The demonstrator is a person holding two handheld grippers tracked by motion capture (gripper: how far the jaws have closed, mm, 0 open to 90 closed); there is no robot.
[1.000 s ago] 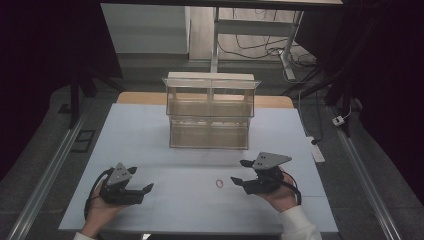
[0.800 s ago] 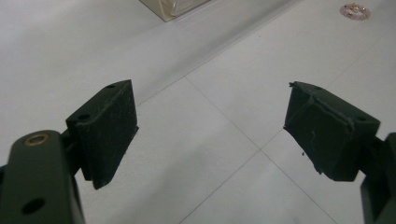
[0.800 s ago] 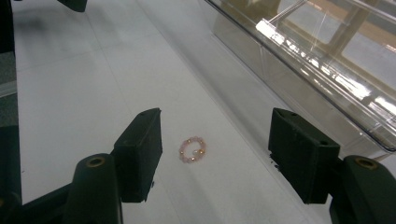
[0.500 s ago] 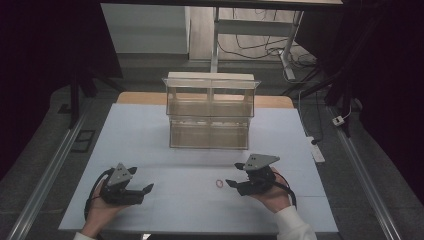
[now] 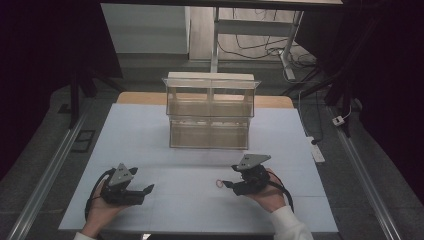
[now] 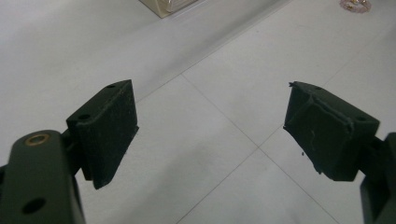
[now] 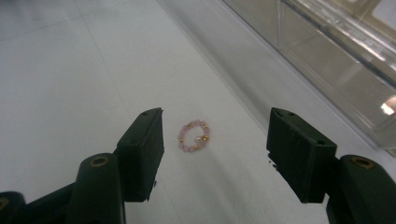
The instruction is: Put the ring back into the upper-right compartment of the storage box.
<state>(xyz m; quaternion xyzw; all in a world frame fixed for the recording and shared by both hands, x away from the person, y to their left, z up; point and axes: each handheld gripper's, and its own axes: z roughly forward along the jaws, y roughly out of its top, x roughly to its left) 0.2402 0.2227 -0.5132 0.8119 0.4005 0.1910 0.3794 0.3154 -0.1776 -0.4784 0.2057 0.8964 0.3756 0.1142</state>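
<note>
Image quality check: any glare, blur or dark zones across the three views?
High view: white table evenly lit, surroundings nearly black, clear organizer low in contrast. Right gripper view: bead bracelet fairly sharp between open jaws, a bright glare spot on the organizer's wall at far right. Left gripper view: jaws sharp, the bracelet soft at the top edge.

one bead bracelet (image 7: 194, 136), two grippers (image 5: 226, 184)

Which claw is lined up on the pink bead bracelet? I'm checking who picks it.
The right claw: its open jaws stand either side of the bead bracelet on the table. The left claw faces bare tabletop, with the bracelet farther off.
</note>
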